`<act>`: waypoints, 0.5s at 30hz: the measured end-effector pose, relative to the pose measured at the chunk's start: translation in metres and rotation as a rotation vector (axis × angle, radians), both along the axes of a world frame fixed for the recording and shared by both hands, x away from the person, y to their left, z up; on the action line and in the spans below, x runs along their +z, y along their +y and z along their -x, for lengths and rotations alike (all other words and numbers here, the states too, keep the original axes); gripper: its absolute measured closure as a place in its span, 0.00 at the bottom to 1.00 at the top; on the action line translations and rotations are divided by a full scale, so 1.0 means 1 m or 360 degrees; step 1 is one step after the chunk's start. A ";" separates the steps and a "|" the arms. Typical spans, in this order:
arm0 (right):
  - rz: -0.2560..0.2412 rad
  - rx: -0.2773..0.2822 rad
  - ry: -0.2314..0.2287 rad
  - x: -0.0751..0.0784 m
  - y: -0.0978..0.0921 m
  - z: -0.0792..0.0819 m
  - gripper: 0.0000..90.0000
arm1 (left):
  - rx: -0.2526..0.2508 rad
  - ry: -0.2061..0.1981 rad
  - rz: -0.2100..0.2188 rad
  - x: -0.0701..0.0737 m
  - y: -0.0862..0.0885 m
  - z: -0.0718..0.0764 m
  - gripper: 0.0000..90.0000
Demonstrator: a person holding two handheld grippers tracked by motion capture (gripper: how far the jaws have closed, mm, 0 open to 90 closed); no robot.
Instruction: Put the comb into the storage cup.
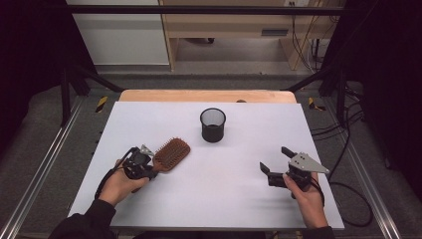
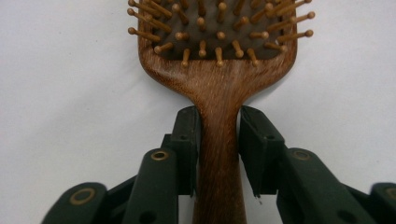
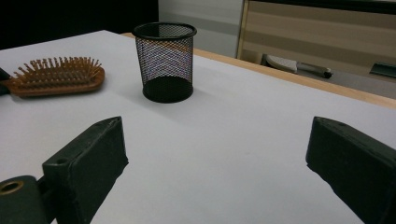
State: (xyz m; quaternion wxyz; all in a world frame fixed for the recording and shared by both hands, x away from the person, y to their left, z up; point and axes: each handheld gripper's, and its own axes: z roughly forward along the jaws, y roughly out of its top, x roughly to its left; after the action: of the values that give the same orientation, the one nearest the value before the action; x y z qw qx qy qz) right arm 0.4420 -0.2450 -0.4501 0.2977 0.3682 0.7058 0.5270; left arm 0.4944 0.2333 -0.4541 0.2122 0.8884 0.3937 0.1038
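The white table (image 1: 209, 199) carries two items and both hands work over its near half. The black mesh pen cup (image 1: 213, 125) stands upright toward the far middle, apparently empty, well apart from either hand. The wooden paddle hairbrush (image 1: 170, 154) lies at the near left, bristles up, its head angled toward the cup and its handle pointing back at the person. The left gripper (image 2: 219, 135) has its jaws pressed against both sides of that handle, just below where it flares into the head; whether the brush is off the surface cannot be told. The right gripper (image 3: 215, 154) rests at the near right with its jaws spread wide and nothing between them, facing the cup. Assessment: the brush appears rigid and light, with the head heavier than the handle, so a hold close to the neck, as here, should limit droop. The varnished wood looks smooth and may twist in the jaws; the pins should be avoided.
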 end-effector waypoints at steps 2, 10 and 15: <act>0.0001 0.0001 0.0000 0.000 0.000 0.000 0.06 | -0.0007 0.0003 -0.0016 0.000 -0.001 -0.001 0.79; -0.0001 0.0007 0.0001 0.000 0.000 0.000 0.06 | -0.0006 0.0003 -0.0053 0.001 -0.005 -0.001 0.81; -0.0007 0.0002 -0.0002 0.000 -0.001 0.000 0.05 | -0.0049 -0.0076 -0.0071 0.000 -0.006 0.005 0.81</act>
State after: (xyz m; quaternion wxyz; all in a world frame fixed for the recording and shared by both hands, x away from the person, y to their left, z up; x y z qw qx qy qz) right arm 0.4419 -0.2457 -0.4497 0.2969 0.3679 0.7047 0.5291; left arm 0.4899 0.2275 -0.4539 0.2034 0.8961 0.3724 0.1305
